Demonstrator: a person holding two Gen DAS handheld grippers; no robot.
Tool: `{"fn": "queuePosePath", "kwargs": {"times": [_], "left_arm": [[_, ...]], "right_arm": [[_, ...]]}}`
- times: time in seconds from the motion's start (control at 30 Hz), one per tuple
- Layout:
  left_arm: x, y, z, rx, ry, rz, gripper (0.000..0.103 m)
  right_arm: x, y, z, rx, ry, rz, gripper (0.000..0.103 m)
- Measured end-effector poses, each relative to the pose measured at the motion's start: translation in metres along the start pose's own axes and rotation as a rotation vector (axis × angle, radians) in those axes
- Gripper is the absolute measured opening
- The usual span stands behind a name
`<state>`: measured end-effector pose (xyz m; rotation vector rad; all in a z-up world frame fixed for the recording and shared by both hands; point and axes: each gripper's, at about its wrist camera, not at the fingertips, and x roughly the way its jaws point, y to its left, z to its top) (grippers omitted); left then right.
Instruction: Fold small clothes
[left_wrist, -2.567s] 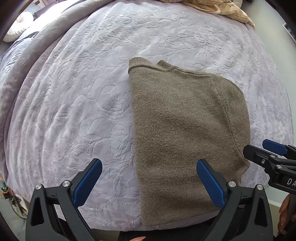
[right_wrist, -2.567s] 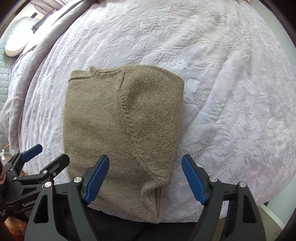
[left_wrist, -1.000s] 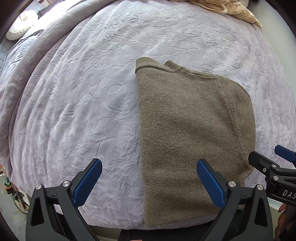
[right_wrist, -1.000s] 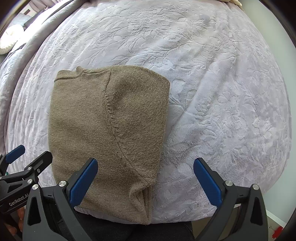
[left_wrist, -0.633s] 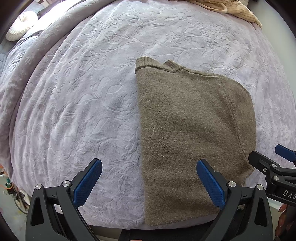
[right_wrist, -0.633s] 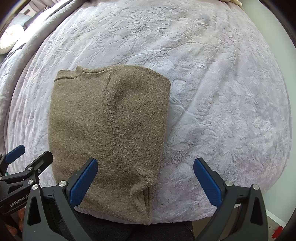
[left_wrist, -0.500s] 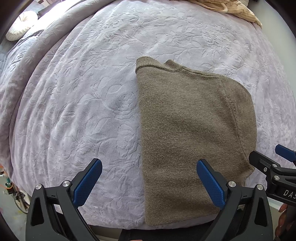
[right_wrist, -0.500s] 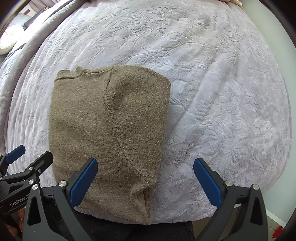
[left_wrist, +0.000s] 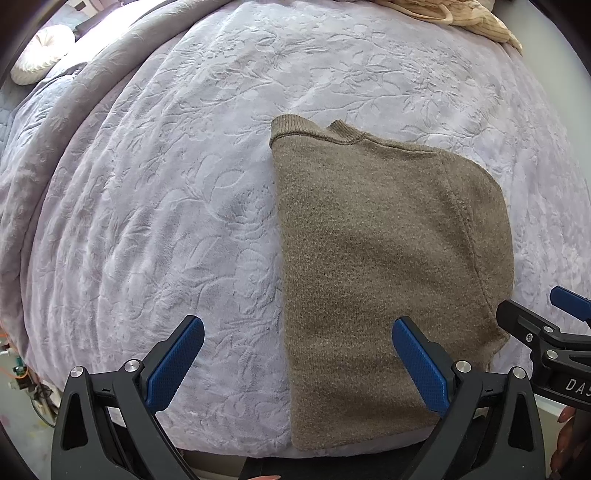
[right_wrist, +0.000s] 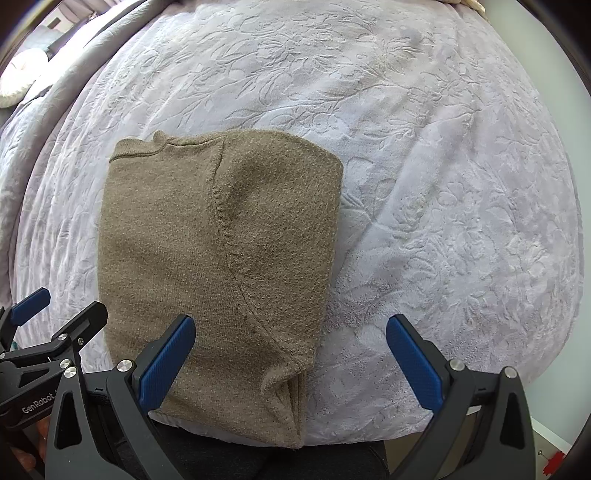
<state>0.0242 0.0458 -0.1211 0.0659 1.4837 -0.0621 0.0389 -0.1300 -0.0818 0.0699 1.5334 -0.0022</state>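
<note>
A pale lilac bedspread (left_wrist: 192, 206) with a raised flower pattern is covering the bed. A cream knitted garment (left_wrist: 461, 14) is lying at its far edge, and a round white cushion (left_wrist: 40, 55) is resting at the far left.

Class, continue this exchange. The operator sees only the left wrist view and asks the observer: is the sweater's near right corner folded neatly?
Observer: Not quite. In the right wrist view, that corner of the sweater splays open and shows several loose layers.
Operator: How is the right gripper set?
Observer: The right gripper is wide open and straddles the sweater's right edge, with one side over the knit and the other over the blanket.
</note>
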Motion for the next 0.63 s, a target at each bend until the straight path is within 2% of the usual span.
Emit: {"fn": "queuePosePath", "kwargs": {"times": [0.63], "left_arm": [[-0.0001,0.002,0.0005,-0.017,-0.009,-0.014,0.102]], "right_arm": [[0.002,0.0012,0.0005,-0.002,0.007,-0.003,0.103]]}}
